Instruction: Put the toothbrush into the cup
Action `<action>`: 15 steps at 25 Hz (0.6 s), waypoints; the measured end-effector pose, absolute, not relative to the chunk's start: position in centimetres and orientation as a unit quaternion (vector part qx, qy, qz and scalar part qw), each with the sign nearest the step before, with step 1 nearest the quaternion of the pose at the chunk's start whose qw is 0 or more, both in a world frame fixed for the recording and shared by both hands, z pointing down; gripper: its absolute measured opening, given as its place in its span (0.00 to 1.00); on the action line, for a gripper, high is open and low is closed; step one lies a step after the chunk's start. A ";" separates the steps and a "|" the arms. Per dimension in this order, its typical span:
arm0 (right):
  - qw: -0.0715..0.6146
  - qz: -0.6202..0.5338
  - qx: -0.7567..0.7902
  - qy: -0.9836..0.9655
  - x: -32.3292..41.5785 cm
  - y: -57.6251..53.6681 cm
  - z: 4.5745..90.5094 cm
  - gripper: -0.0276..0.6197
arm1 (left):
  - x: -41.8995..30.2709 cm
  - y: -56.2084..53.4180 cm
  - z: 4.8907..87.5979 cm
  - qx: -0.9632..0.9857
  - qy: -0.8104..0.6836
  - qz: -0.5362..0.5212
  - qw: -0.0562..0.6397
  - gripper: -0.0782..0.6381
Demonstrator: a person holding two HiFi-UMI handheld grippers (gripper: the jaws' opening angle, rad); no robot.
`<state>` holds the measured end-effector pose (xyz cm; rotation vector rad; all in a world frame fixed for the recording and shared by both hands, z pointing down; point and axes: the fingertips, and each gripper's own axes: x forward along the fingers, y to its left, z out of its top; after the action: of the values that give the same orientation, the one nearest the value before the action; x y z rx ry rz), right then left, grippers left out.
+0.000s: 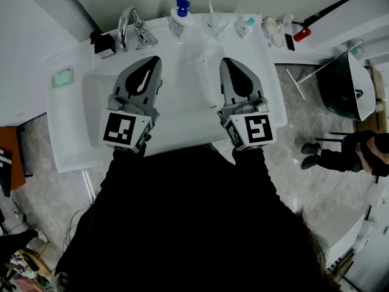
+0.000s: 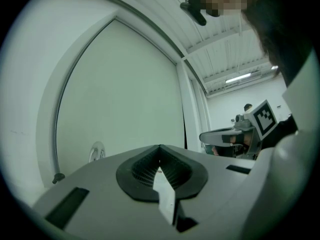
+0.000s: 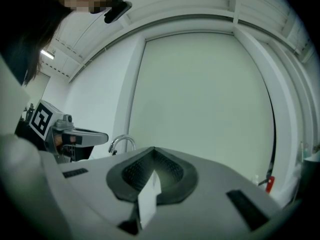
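A clear cup (image 1: 216,24) stands at the back of the white sink counter (image 1: 73,145), and a pale toothbrush (image 1: 210,6) stands upright in it. My left gripper (image 1: 153,62) and right gripper (image 1: 228,62) hover side by side over the basin, well short of the cup and pointing toward the back wall. Both are shut with nothing between the jaws. The left gripper view shows its closed tip (image 2: 160,146) against the wall, with the right gripper (image 2: 240,134) beside it. The right gripper view shows its closed tip (image 3: 153,149) and the faucet (image 3: 121,143) behind it.
A chrome faucet (image 1: 130,26) and a blue-topped pump bottle (image 1: 180,17) stand left of the cup. Small bottles (image 1: 246,26) and a red-and-black item (image 1: 301,32) lie to its right. A green soap (image 1: 62,76) sits far left. A black bin (image 1: 343,90) and another person (image 1: 358,154) are on the right.
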<state>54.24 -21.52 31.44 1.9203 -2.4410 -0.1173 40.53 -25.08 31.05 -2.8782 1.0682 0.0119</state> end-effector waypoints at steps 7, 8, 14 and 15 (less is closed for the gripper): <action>0.023 -0.041 0.610 -0.791 53.5 -21.5 31.4 0.05 | 40.0 -25.1 31.0 -0.934 0.355 0.005 0.035 0.12; 0.021 -0.038 0.611 -0.791 53.5 -21.6 31.6 0.05 | 40.0 -25.1 31.0 -0.934 0.355 0.005 0.035 0.12; 0.031 -0.035 0.610 -0.791 53.6 -21.4 31.9 0.05 | 40.0 -25.0 31.2 -0.935 0.353 0.004 0.035 0.12; 0.034 -0.036 0.610 -0.791 53.6 -21.5 32.0 0.05 | 40.1 -25.0 31.2 -0.935 0.353 0.003 0.035 0.12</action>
<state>53.61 -21.51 32.01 1.8755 -2.4326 -0.1109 40.08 -25.02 31.19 -2.8742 1.0855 0.0103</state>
